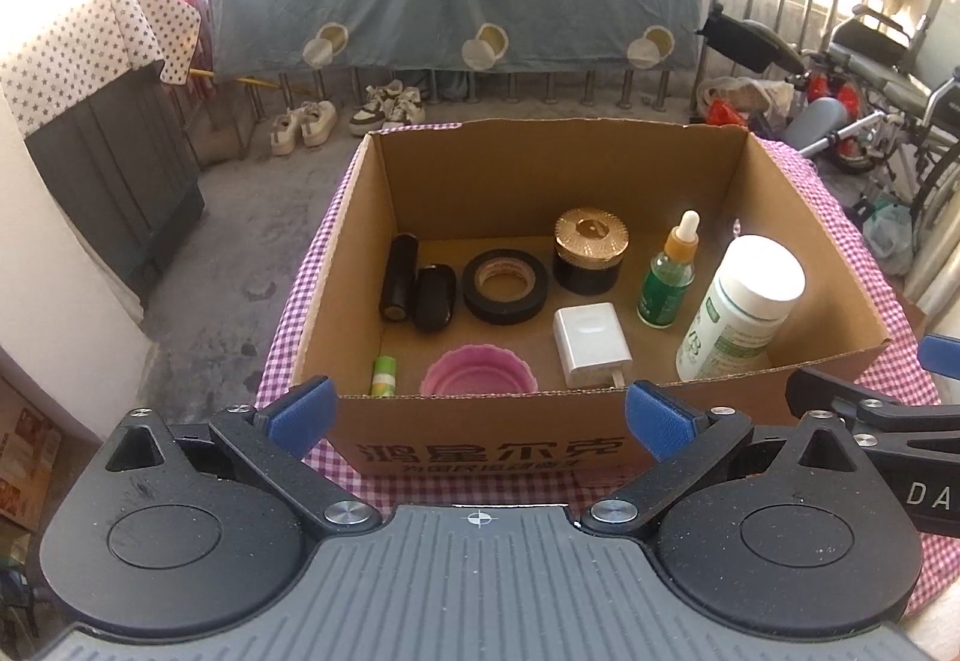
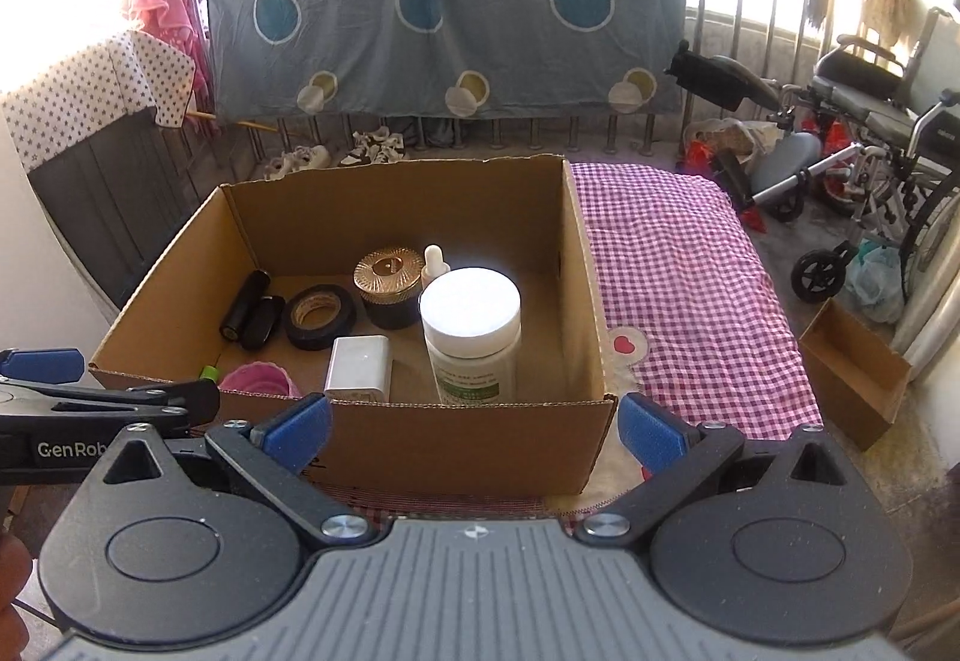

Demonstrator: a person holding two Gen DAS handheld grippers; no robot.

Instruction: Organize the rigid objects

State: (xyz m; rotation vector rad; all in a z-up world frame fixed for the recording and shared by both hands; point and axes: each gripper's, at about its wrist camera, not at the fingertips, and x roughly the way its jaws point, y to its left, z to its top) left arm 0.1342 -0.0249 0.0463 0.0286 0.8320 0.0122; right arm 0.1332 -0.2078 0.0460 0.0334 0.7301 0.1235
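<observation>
Inside corrugated cardboard box (image 1: pixel 804 217), glossy tape ring (image 1: pixel 505 286)

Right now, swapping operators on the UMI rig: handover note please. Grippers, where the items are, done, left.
Left gripper: open, empty, held at the near wall of the cardboard box.
Right gripper: open, empty, at the same wall, nearer the box's right corner.
In the box: two black cylinders, black tape roll, gold-lidded jar, dropper bottle, white pill bottle, white charger, pink cup, small green tube.
Done: all visible items are boxed.
Left: checked cloth beside the box shows no loose items; confirm out-of-view areas.
</observation>
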